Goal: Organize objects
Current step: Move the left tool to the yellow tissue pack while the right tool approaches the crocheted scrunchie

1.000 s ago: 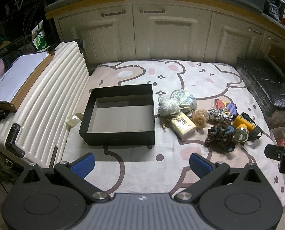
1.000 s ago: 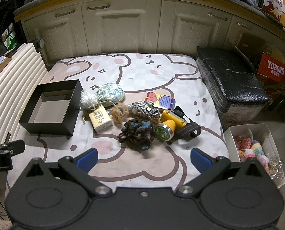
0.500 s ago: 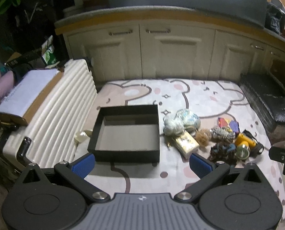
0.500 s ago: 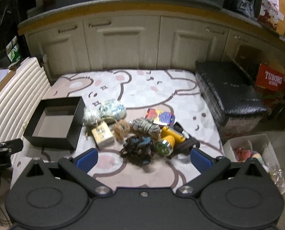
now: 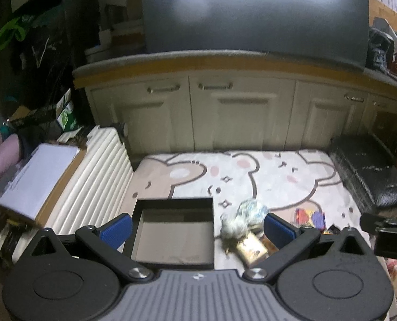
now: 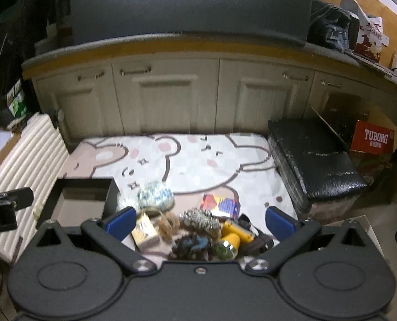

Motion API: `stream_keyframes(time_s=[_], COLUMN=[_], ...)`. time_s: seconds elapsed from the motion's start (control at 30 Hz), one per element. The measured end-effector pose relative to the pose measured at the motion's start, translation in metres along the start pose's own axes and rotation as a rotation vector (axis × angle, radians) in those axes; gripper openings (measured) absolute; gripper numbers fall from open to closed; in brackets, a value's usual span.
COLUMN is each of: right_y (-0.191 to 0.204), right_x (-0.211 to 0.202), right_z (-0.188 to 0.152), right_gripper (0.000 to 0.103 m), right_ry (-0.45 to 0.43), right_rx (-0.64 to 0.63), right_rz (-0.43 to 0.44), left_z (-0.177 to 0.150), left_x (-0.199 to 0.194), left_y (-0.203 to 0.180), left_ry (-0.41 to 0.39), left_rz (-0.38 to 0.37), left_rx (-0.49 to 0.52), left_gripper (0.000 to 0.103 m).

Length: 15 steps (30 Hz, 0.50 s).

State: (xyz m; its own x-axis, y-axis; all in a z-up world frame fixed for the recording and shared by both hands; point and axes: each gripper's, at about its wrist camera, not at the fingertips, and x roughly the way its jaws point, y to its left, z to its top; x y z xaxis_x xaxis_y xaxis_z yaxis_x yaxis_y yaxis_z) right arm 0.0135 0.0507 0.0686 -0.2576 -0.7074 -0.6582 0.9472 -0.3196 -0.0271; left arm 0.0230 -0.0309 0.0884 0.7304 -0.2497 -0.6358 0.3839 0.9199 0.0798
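Observation:
An empty black box (image 5: pixel 171 230) (image 6: pixel 78 203) sits on the bear-print mat (image 5: pixel 265 176) (image 6: pixel 198 160). To its right lies a cluster of small items: a pale yarn ball (image 5: pixel 234 227), a floral pouch (image 6: pixel 155 196), a small yellow carton (image 5: pixel 251 250) (image 6: pixel 145 231), a colourful card (image 6: pixel 222 206), a striped scrunchie (image 6: pixel 201 218), a dark knitted piece (image 6: pixel 195 244) and a yellow flashlight (image 6: pixel 234 236). My left gripper (image 5: pixel 197 230) is open, high above the box. My right gripper (image 6: pixel 199 220) is open over the cluster, holding nothing.
A white ribbed suitcase (image 5: pixel 91 187) with a cardboard parcel (image 5: pixel 35 179) on it lies left of the mat. A black wrapped bundle (image 6: pixel 313 160) borders the right side, with a red Tuborg box (image 6: pixel 372 141) behind. Cream cabinets (image 5: pixel 225 112) stand behind the mat.
Both grippers have risen and tilted up, so the mat and items sit lower and smaller in view and more of the cabinets and dark panel show. Jaws stay open.

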Motion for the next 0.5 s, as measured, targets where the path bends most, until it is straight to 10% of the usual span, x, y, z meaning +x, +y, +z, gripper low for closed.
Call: stream_keyframes(time_s=[0.5], right_y=[-0.031], right_x=[0.08], right_z=[0.025], right_gripper=[0.103], right_ry=[0.02], right_rx=[0.187], right_rz=[-0.016], left_z=[0.035], left_x=[0.076], left_y=[-0.04], left_ry=[0.028], left_rz=[-0.101], left_rx=[0.05], left_gripper=[0.103])
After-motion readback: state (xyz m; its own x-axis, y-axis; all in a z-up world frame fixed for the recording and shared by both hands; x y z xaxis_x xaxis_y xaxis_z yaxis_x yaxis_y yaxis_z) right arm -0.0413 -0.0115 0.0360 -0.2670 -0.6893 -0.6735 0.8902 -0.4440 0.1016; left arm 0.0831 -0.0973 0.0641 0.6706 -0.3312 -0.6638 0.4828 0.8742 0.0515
